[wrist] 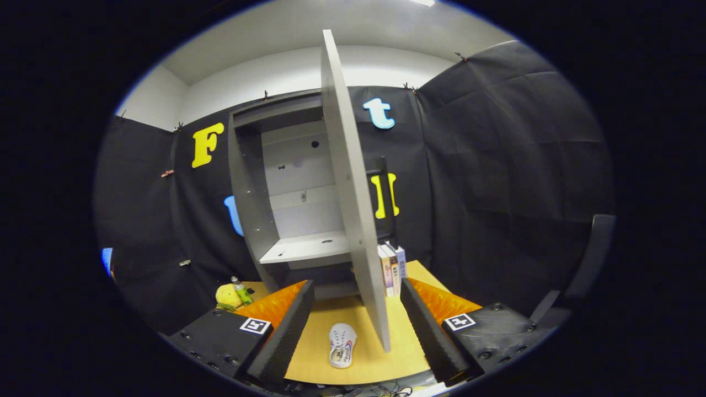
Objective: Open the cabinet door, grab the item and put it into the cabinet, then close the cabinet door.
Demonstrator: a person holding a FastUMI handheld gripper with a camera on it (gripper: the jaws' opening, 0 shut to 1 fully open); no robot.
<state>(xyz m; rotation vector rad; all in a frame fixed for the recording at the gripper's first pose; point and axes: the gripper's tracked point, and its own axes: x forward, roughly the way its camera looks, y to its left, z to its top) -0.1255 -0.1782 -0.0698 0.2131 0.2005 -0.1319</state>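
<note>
A grey cabinet [259, 182] stands ahead on the wooden table [314, 358]. Its door [353, 187] is swung wide open and shows edge-on toward me, its lower corner reaching down between my fingers. Inside, a pale shelf [306, 248] shows with nothing on it. A small white shoe [342, 344] lies on the table between my fingers, just left of the door's lower edge. My gripper [357, 298] is open above the table, holding nothing, with the left finger [287, 325] and the right finger [427, 325] spread apart.
Three upright books [392, 267] stand behind the door, to the cabinet's right. A black door handle [384, 182] sticks out on the door's far side. A yellow plush toy [227, 296] and a small bottle [241, 289] lie left of the cabinet. A dark chair back [590, 259] stands far right.
</note>
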